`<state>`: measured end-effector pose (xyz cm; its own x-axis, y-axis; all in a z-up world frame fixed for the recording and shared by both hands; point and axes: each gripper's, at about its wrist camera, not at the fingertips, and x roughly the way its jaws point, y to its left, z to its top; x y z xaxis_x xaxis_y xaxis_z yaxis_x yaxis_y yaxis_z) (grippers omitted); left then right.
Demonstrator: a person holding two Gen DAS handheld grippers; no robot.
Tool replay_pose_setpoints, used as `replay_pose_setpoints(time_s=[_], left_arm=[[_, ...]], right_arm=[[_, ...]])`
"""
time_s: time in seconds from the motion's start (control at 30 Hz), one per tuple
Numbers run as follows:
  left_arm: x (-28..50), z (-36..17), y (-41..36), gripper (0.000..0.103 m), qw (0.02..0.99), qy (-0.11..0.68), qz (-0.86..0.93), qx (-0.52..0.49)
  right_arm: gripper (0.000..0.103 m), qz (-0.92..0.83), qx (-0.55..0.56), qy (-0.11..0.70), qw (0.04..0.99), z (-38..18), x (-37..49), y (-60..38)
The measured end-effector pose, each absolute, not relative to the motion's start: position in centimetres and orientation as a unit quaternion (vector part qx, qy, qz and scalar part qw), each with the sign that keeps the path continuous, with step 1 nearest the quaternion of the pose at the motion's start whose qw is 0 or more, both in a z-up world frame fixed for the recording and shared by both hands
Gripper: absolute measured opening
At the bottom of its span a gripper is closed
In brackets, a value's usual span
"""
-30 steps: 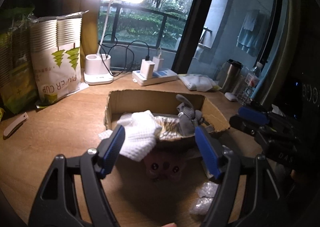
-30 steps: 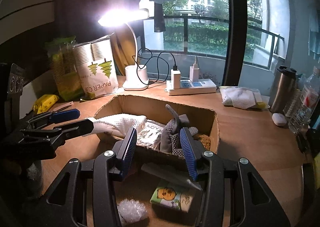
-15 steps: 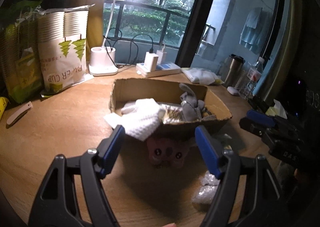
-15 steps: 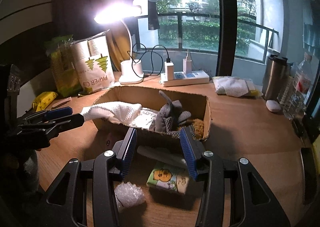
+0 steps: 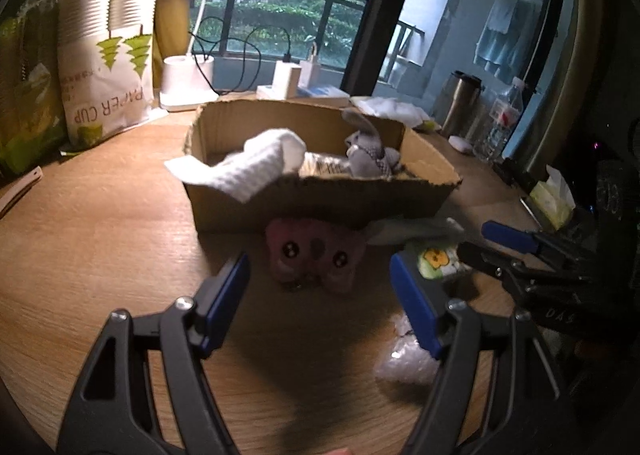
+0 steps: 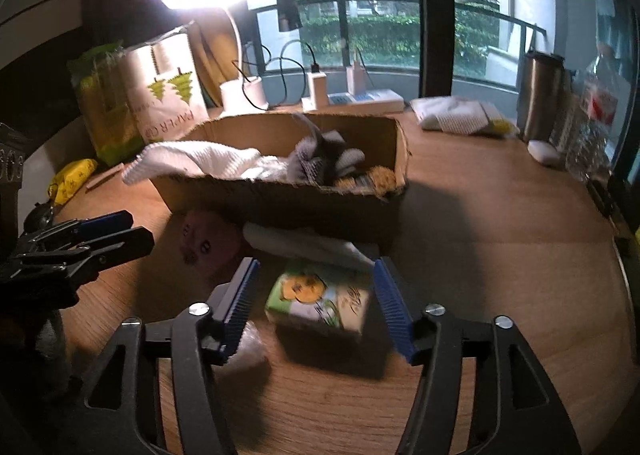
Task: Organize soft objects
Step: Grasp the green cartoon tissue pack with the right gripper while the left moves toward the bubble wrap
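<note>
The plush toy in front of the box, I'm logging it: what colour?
Pink plush toy, dark eyes; clearest in left wrist view.

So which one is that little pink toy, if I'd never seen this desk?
Find the open cardboard box in the middle of the wooden desk. Pressed against its near wall, on the desk rather than inside, lies the pink plush toy. Alone among the white cloth, tissue pack and bubble wrap nearby, it is pink with dark button eyes.

Pink plush (image 5: 316,255), white waffle-weave cloth (image 5: 256,165)
</note>
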<state>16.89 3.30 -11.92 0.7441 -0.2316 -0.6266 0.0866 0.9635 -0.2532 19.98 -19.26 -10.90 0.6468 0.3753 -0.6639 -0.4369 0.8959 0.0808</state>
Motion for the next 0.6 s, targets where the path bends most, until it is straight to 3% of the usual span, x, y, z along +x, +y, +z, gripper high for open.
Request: replay_pose_setpoints(time_s=[0.6], left_arm=[[17.2, -13.0, 3.9, 0.074, 0.923, 0.361, -0.082, -0.101]], right_arm=[[0.072, 0.216, -0.043, 0.415, 0.883, -14.4, 22.5, -17.2]])
